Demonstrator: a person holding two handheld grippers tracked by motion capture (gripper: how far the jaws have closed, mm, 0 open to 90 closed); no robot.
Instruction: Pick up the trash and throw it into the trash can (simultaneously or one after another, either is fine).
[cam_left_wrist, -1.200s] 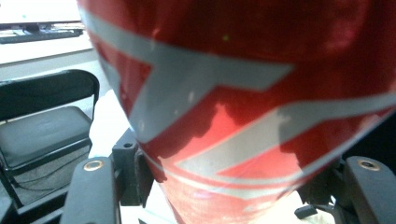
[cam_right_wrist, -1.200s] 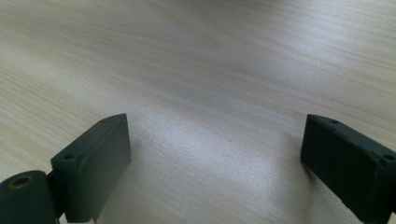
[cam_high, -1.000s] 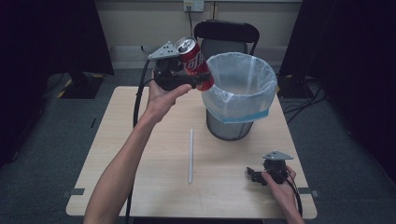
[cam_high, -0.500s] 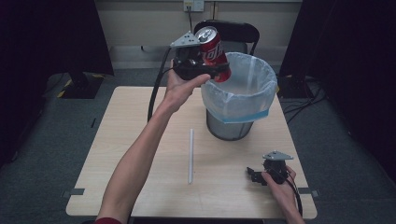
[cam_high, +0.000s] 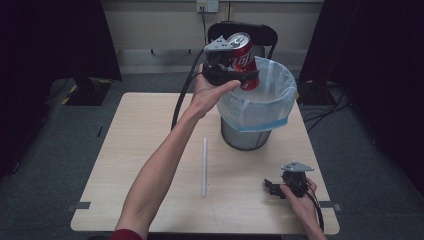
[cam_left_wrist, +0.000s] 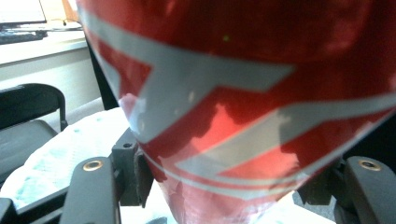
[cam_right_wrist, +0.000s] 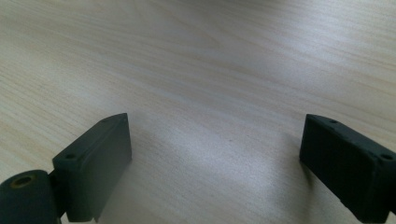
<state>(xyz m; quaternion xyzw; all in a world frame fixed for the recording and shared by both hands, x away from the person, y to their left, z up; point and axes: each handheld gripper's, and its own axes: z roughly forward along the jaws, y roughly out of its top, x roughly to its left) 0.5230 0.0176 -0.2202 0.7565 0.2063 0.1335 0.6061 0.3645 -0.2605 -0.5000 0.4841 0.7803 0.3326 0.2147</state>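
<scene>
A red and silver drink can (cam_high: 243, 60) hangs tilted over the left rim of a metal waste bin (cam_high: 248, 134) lined with a pale blue bag (cam_high: 260, 107). My left gripper (cam_high: 239, 70) is shut on the can, and in the left gripper view the can (cam_left_wrist: 243, 102) sits pressed between both black jaws. My right gripper (cam_high: 270, 188) rests low at the table's front right, open. In the right gripper view its jaws (cam_right_wrist: 212, 163) stand wide apart over bare wood.
A white straw (cam_high: 204, 166) lies on the light wooden table (cam_high: 125, 165) in front of the bin. A black chair (cam_high: 260, 34) stands behind the bin. Dark curtains flank the room on both sides.
My left gripper has carried the can rightward, from left of the bin to above its near-left rim. The right gripper has stayed put.
</scene>
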